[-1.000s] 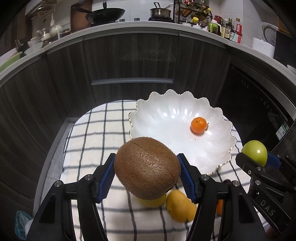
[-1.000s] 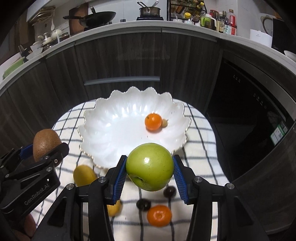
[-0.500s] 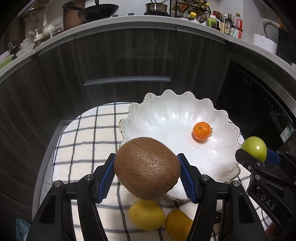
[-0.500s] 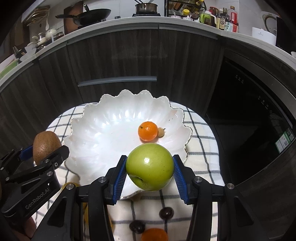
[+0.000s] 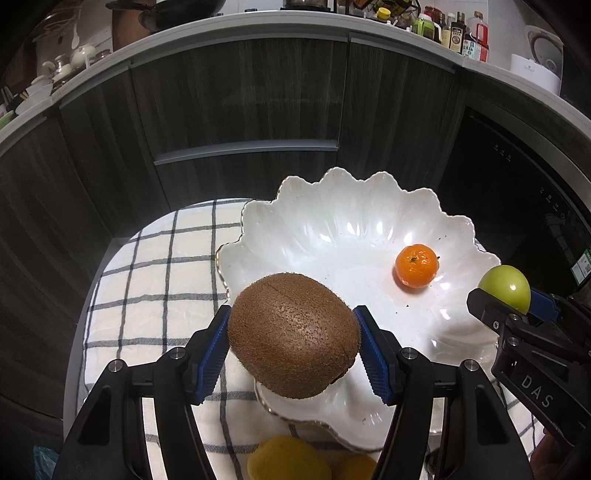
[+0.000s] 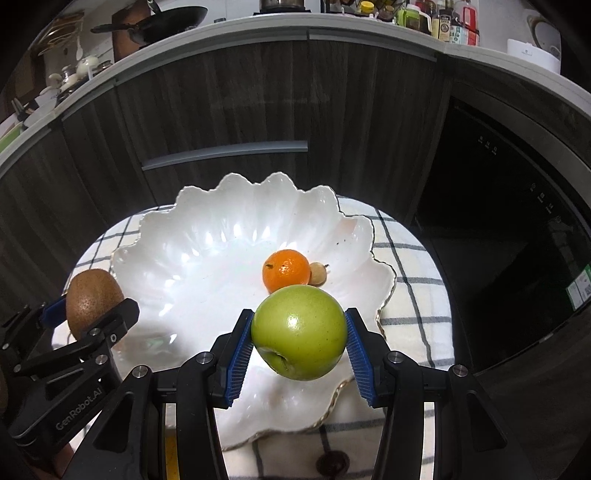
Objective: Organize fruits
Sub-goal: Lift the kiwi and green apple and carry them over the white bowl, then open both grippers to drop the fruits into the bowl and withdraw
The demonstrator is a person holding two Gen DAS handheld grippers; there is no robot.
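A big white bowl point(image 5: 332, 229) with a wavy gold edge sits on a checked cloth point(image 5: 155, 266). Inside the bowl lies a small orange point(image 5: 416, 266). In the right wrist view a little tan round fruit point(image 6: 317, 274) touches the orange on its right side.

The left gripper point(image 5: 293, 339) is partly open and its blue pads press on both sides of a brown fuzzy kiwi point(image 5: 293, 334). The kiwi hangs over the near left edge of the bowl. The right gripper point(image 6: 299, 341) is also partly open, and its blue pads squeeze a green apple point(image 6: 299, 332). The apple hangs over the near part of the bowl, just in front of the orange.

The side of the right gripper shows the letters "DAS". The side of the left gripper reads "GenRobot.AI".

Two yellow fruits point(image 5: 288, 458) lie on the cloth near the bowl's front edge, partly hidden by the left gripper. A small dark fruit point(image 6: 332, 463) lies on the cloth too, below the apple.

Behind the cloth stand dark wooden cupboards point(image 5: 240, 103) with a grey handle. On the kitchen top far back are a black pan point(image 6: 162, 26), bottles point(image 5: 461, 33) with labels too small to read, and white dishes point(image 5: 74, 59). A dark oven front point(image 6: 517, 229) is on the right.
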